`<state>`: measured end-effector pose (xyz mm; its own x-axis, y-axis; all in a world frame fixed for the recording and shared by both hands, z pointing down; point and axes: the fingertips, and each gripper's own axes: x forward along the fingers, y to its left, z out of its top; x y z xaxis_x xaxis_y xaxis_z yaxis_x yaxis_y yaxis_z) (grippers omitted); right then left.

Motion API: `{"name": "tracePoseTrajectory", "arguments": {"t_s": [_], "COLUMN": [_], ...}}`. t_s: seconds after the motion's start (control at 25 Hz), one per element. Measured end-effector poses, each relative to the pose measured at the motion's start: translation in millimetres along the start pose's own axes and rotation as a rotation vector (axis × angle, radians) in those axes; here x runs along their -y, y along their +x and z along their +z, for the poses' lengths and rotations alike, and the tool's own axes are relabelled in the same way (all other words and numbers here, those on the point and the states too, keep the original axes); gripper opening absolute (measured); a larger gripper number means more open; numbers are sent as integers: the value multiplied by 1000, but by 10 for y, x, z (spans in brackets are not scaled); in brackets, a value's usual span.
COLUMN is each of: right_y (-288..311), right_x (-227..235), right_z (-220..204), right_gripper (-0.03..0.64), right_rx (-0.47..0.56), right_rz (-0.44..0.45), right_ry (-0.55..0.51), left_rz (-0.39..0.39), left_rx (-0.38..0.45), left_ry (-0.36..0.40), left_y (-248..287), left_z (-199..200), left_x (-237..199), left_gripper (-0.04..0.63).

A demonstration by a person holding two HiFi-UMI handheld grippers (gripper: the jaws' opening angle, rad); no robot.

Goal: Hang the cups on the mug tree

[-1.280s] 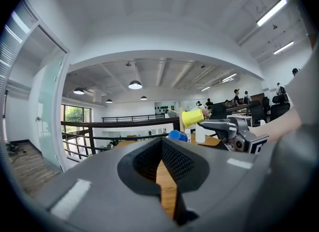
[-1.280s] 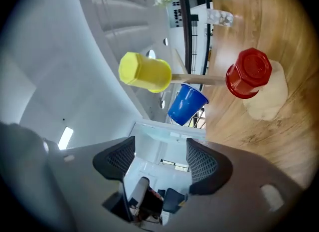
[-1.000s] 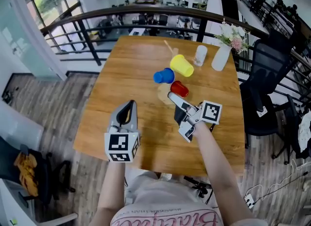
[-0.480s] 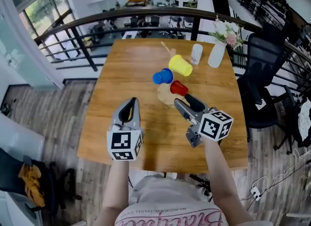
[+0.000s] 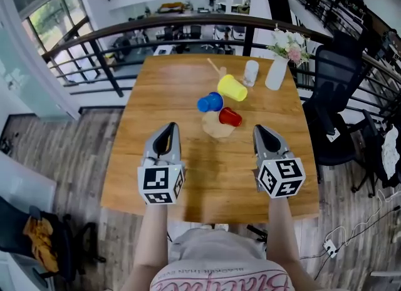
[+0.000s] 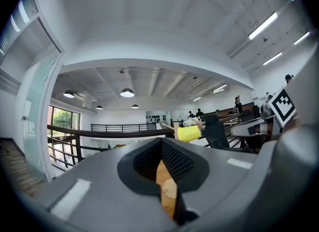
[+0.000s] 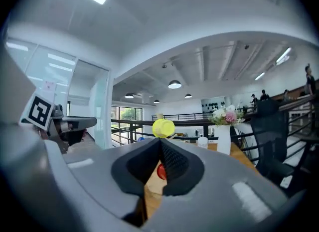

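1. Cups cluster round the mug tree (image 5: 217,129) on the far half of the wooden bench (image 5: 169,83). There is a yellow cup (image 5: 232,87), a blue cup (image 5: 210,102) and a red cup (image 5: 230,117). A dark railing (image 5: 188,24) curves behind the bench.
2. To the right of the bench stands a black office chair (image 5: 335,89).
3. Over the near part of the bench, left of the tree, hangs the left gripper (image 5: 166,128). Its fingers are pressed together at the tips and point toward the cups, well short of them.
4. Level with it on the other side is the right gripper (image 5: 260,131). Its fingers meet at the tips too, near the red cup but apart from it.
5. Seen from above, the mug tree shows a pale round base on the bench, and one bare wooden peg pokes out beyond the yellow cup.
6. At the far right corner a white vase (image 5: 276,74) holds pink and white flowers (image 5: 288,44).
7. In the right gripper view the yellow cup sits high, clear of the bench top. The red cup sits low, close over the base, and the blue cup lies to the left of the tree's middle.
8. Just left of the vase is a small white container (image 5: 250,72).
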<state>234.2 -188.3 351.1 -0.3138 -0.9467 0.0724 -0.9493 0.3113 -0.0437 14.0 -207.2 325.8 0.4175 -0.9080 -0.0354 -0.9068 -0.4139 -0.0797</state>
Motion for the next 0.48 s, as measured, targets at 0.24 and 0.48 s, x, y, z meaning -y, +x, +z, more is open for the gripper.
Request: {"name": "tracePoseTrajectory", "arguments": {"t_s": [0.24, 0.48], "right_y": [-115, -155], "right_x": [-71, -127], "right_z": [160, 343], "right_gripper": [2, 2], "right_rx": [20, 54], "right_rz": [-28, -36], "right_ry": [-175, -252], "left_rz": [-10, -8], "left_rx": [12, 33], "left_ry": [-2, 24], "left_y": [21, 36], "left_z": [8, 88], "left_x": [9, -14], "left_gripper": [14, 14]}}
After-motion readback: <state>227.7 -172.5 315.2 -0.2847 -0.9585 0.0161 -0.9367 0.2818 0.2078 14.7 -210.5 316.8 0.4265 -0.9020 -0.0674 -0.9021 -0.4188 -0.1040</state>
